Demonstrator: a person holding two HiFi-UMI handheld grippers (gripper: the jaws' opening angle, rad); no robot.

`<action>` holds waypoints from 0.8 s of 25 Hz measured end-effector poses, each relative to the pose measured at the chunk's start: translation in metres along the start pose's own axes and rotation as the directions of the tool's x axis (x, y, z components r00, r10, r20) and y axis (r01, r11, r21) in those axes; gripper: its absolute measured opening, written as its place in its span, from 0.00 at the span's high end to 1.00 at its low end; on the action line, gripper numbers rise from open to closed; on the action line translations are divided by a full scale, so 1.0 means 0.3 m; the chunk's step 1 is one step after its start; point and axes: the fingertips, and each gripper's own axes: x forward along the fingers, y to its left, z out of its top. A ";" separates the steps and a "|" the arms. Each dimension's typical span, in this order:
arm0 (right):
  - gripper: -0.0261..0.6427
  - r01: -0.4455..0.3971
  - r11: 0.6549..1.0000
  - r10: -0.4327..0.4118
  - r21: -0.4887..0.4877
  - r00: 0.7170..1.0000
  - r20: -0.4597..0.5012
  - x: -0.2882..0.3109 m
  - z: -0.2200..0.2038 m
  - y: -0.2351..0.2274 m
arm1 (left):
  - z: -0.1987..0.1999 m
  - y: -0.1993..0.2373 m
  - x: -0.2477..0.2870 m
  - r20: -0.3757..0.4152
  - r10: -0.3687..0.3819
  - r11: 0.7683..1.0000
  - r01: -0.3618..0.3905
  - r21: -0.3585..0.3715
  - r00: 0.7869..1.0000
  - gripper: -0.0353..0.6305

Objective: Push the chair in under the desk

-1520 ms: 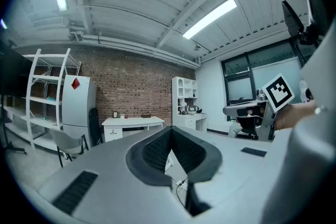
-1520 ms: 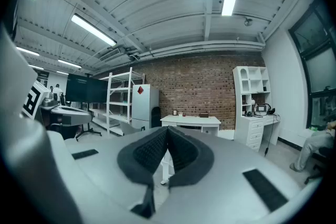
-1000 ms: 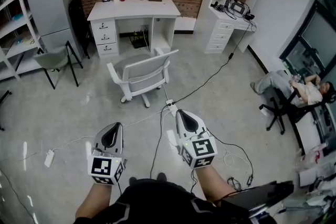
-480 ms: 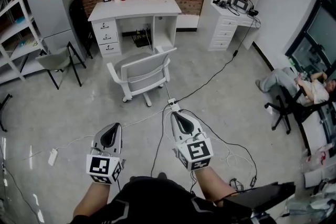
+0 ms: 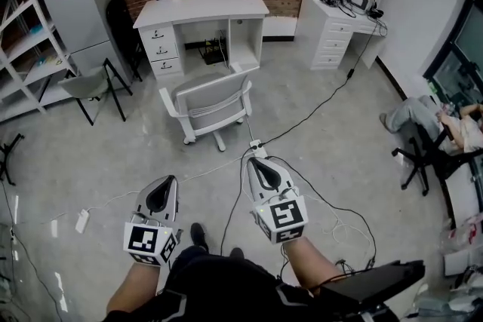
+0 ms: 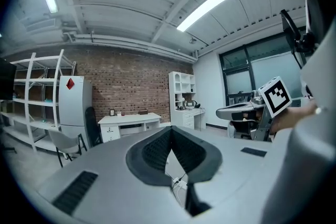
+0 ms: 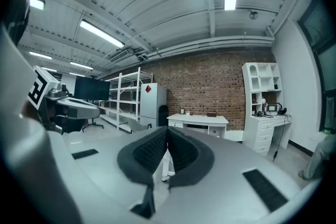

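Note:
A white swivel chair [image 5: 207,105] with a grey seat stands on the floor, pulled out in front of the white desk [image 5: 202,10] at the brick wall; its back faces me. The desk [image 6: 130,119] [image 7: 197,119] also shows small in both gripper views. My left gripper [image 5: 162,187] and right gripper [image 5: 255,164] are held level over the floor, well short of the chair and touching nothing. Both are shut with nothing between the pads [image 6: 170,131] [image 7: 167,134].
A power strip [image 5: 258,149] and black cables lie on the floor between me and the chair. A grey folding chair [image 5: 87,83] and a refrigerator [image 5: 83,7] stand left, white shelves with drawers [image 5: 343,11] right. A person sits in a black chair [image 5: 430,143] at far right.
The chair and desk have drifted down and nearer in the head view as I walk forward. Both grippers stay shut and side by side.

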 end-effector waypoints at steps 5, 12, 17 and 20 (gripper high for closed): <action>0.95 -0.019 1.000 0.019 -0.011 1.000 -0.013 0.068 0.004 -0.009 | -0.019 0.040 0.062 -0.010 0.007 1.000 -0.008 -0.023 1.000 0.94; 0.95 -0.012 0.999 0.010 -0.049 1.000 -0.029 0.218 0.015 -0.012 | -0.039 0.157 0.182 0.004 -0.016 0.999 0.016 -0.039 1.000 0.94; 0.95 0.007 0.999 -0.009 -0.052 0.999 -0.034 0.355 0.028 -0.028 | -0.026 0.281 0.287 0.010 -0.028 0.999 0.028 -0.035 1.000 0.94; 0.95 0.020 0.999 -0.023 -0.047 0.999 -0.049 0.434 0.028 -0.038 | -0.027 0.346 0.344 0.007 -0.043 0.998 0.043 -0.036 0.999 0.94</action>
